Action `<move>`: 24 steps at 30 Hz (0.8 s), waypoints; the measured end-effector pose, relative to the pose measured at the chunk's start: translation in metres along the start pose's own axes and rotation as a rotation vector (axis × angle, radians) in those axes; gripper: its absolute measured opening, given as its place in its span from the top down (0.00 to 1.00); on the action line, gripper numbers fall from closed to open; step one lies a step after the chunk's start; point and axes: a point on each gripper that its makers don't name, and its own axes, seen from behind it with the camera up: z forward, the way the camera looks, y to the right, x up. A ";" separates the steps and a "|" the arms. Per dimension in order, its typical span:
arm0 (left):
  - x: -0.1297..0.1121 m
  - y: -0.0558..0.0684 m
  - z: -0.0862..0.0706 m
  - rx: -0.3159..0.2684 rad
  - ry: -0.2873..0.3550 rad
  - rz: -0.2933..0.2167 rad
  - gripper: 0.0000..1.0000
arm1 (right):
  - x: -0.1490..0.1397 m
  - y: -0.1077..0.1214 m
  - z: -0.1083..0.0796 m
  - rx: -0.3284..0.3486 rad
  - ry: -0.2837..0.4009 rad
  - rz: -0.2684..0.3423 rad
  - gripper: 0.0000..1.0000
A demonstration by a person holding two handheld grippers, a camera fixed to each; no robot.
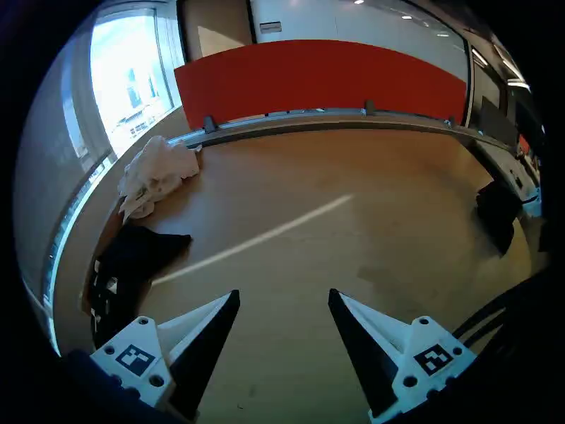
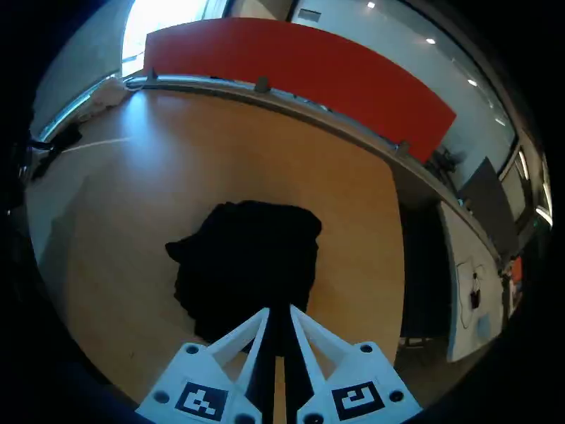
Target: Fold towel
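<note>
A crumpled black towel (image 2: 247,258) lies on the wooden table (image 2: 141,198) in the right gripper view. My right gripper (image 2: 280,309) reaches over its near edge, fingers almost together with dark cloth pinched between the tips. In the left gripper view the same black towel (image 1: 498,212) shows as a dark heap at the far right. My left gripper (image 1: 283,292) hangs open above bare wood, nothing between its fingers.
A white cloth heap (image 1: 155,173) and another black cloth (image 1: 131,268) lie along the table's left side by the window. A red divider panel (image 1: 318,78) runs along the far edge. Desks (image 2: 473,283) stand beyond the right edge.
</note>
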 end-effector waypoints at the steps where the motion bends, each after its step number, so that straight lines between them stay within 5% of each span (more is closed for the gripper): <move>1: 0.000 -0.001 0.000 0.002 -0.001 0.002 0.07 | -0.005 0.000 0.002 -0.001 -0.007 0.008 0.96; 24: -0.005 -0.001 -0.003 0.011 -0.018 0.022 0.07 | -0.066 -0.009 0.045 -0.001 -0.092 0.120 0.96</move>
